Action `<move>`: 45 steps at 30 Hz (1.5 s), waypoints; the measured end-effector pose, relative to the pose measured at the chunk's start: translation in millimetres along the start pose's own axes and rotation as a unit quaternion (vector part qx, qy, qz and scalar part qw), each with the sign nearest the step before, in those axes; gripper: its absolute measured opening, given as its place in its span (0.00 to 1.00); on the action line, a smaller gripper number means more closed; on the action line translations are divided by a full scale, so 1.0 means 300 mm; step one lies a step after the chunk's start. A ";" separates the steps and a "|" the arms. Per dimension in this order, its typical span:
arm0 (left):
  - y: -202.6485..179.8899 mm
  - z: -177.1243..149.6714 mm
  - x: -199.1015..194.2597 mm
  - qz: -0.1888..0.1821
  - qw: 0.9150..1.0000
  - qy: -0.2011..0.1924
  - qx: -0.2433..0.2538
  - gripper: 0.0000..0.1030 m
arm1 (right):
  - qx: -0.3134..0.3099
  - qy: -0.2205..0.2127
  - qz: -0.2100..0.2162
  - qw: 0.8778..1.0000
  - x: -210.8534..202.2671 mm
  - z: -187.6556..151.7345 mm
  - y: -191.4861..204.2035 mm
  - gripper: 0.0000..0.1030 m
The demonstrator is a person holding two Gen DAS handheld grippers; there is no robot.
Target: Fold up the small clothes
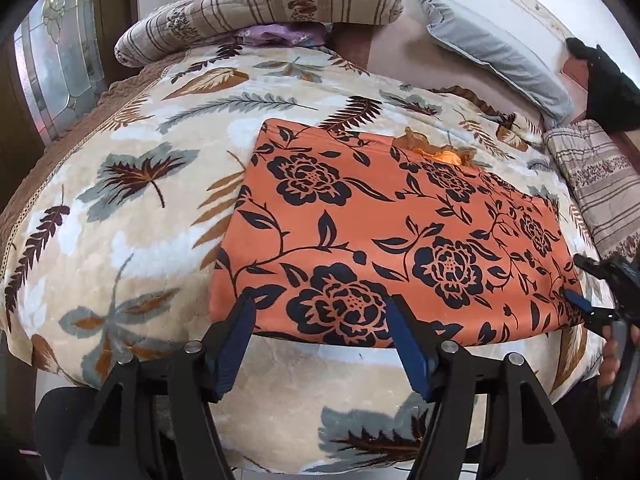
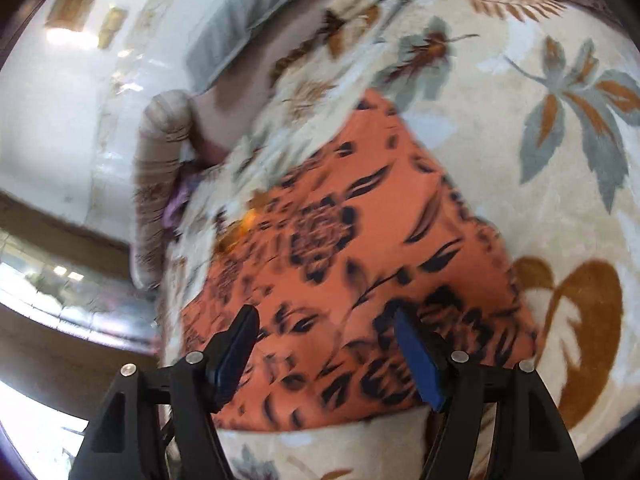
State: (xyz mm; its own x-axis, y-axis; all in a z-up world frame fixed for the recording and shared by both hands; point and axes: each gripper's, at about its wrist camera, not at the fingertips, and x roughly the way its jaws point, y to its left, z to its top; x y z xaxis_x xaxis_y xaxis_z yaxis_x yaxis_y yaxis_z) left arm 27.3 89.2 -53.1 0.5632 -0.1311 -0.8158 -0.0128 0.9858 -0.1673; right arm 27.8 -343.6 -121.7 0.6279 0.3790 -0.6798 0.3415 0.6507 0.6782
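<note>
A: What is the state of the jaws?
B: The left gripper and the right gripper both stand apart, gripping nothing, at the cloth's near edge.
A: Where is the cloth?
B: The orange flowered cloth lies folded flat on the leaf-patterned blanket on the bed; a grey pillow lies beyond.

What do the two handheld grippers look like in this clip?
Both match: the left gripper and right gripper have black angular frames, silver round pivot pins, and two black fingers faced with ribbed blue pads. No sleeve shows clearly.
</note>
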 end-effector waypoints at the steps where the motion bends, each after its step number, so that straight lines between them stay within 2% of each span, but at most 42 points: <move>1: -0.001 -0.001 0.001 0.000 1.000 0.001 0.001 0.66 | 0.021 0.003 0.010 1.000 0.007 0.003 -0.019 0.71; 4: 0.003 -0.002 0.006 0.007 1.000 0.000 0.002 0.66 | 0.002 -0.002 0.030 1.000 -0.007 0.008 0.014 0.71; 7: 0.005 -0.002 0.025 0.004 1.000 0.009 -0.006 0.66 | -0.027 -0.004 0.013 1.000 0.008 0.028 0.030 0.71; 8: 0.005 -0.003 0.028 0.004 1.000 0.010 -0.006 0.66 | -0.015 0.002 0.004 1.000 0.028 0.041 0.007 0.71; 10: -0.003 -0.003 0.030 0.003 1.000 0.011 0.001 0.66 | 0.025 0.005 0.021 0.999 0.037 0.049 -0.031 0.71; 12: -0.002 -0.002 0.027 0.003 1.000 0.004 -0.001 0.66 | 0.022 -0.004 0.025 0.999 -0.009 0.034 -0.007 0.71; 14: 0.000 0.000 0.036 0.002 1.000 0.007 -0.006 0.66 | 0.013 -0.014 0.048 0.999 -0.074 -0.011 0.012 0.71; 18: -0.022 0.001 0.061 -0.001 1.000 0.012 0.000 0.66 | 0.042 -0.011 0.079 0.996 -0.153 -0.149 -0.029 0.71; 21: -0.056 0.001 0.072 -0.009 1.000 0.015 0.008 0.66 | 0.085 0.007 0.067 0.994 -0.142 -0.201 -0.110 0.71; 24: -0.085 0.000 0.074 -0.013 1.000 0.014 0.021 0.66 | 0.122 -0.009 0.065 0.990 -0.144 -0.162 -0.175 0.71; 27: -0.095 -0.006 0.079 -0.011 1.000 0.014 0.018 0.66 | 0.137 0.002 0.071 0.988 -0.115 -0.114 -0.197 0.71; 31: -0.094 -0.014 0.091 0.008 0.999 0.025 0.025 0.66 | 0.134 -0.003 0.077 0.988 -0.105 -0.078 -0.193 0.72; 35: -0.071 -0.015 0.062 0.008 1.000 0.009 0.006 0.66 | 0.150 -0.014 0.079 0.985 -0.114 -0.060 -0.209 0.72; 40: -0.074 -0.022 0.071 0.006 1.000 0.015 0.012 0.66 | 0.122 -0.029 0.050 0.991 -0.082 -0.006 -0.165 0.72; 45: -0.079 -0.018 0.070 0.003 1.000 0.009 0.011 0.66 | 0.110 -0.031 0.044 0.993 -0.079 -0.004 -0.148 0.72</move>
State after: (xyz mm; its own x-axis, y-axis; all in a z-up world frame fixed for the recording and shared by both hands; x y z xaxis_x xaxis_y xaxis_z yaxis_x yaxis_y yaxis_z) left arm 35.1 62.6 -69.2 0.5476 -0.1269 -0.8270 0.0023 0.9887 -0.1502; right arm -3.1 -380.8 -135.9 0.7008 0.3827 -0.6020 0.4236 0.4558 0.7828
